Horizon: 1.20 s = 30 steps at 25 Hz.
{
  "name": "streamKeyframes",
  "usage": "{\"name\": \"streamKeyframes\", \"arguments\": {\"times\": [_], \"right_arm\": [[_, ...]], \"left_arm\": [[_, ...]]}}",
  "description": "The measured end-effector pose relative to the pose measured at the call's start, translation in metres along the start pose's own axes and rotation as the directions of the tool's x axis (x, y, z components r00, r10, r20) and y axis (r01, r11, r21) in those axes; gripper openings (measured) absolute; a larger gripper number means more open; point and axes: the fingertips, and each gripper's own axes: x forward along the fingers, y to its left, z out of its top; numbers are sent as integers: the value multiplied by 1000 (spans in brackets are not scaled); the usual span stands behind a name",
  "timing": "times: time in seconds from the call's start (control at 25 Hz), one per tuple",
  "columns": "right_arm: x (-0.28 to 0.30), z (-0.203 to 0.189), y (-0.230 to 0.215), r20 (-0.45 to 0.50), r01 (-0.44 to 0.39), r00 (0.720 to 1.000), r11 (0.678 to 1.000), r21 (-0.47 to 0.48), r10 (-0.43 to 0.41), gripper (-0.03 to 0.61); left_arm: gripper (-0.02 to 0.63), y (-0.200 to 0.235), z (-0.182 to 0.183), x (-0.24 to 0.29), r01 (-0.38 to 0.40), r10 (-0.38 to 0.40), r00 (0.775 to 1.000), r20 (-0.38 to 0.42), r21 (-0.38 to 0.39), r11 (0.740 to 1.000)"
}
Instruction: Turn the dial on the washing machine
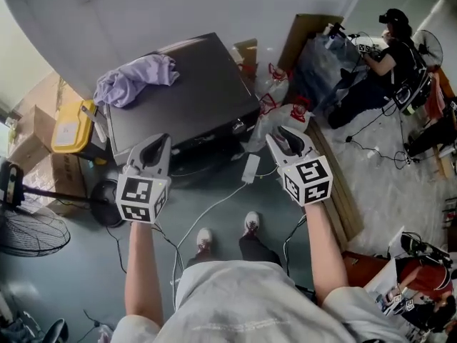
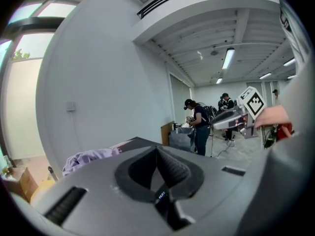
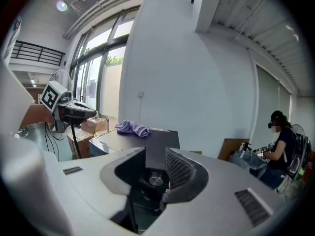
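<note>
The dark grey washing machine stands in front of me with a purple cloth on its lid. Its small silver dial sits on the front panel near the right corner. My right gripper hovers to the right of that corner, open, touching nothing. In the right gripper view the dial shows through the gap between the jaws of my right gripper, still some way off. My left gripper hangs before the machine's left front, shut and empty; its pads meet in the left gripper view.
A floor fan and a yellow-lidded box stand left of the machine. White cables and a power strip lie by my feet. Plastic bags and wooden boards lie to the right. A person works at the back right.
</note>
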Motion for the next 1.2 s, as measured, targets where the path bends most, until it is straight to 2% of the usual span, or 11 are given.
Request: {"name": "streamKeyframes", "arguments": {"times": [0.24,0.48,0.84,1.2], "right_arm": [[42,-22,-3,-56,-92,994,996,15,92,161],[75,-47,2,-117,-149,982,989,20,150,192],[127,-108,13,-224,-187,957,982,18,186,233],[175,-156,18,-300,-162,941,987,15,159,272]], "left_arm": [[15,0,-19,4,-61,60,996,-60,-22,998],[15,-2,-38,13,-94,87,992,-94,-67,993],[15,-3,-83,12,-139,121,981,-152,-116,983],[15,4,-125,5,-167,136,968,-210,-140,976]]}}
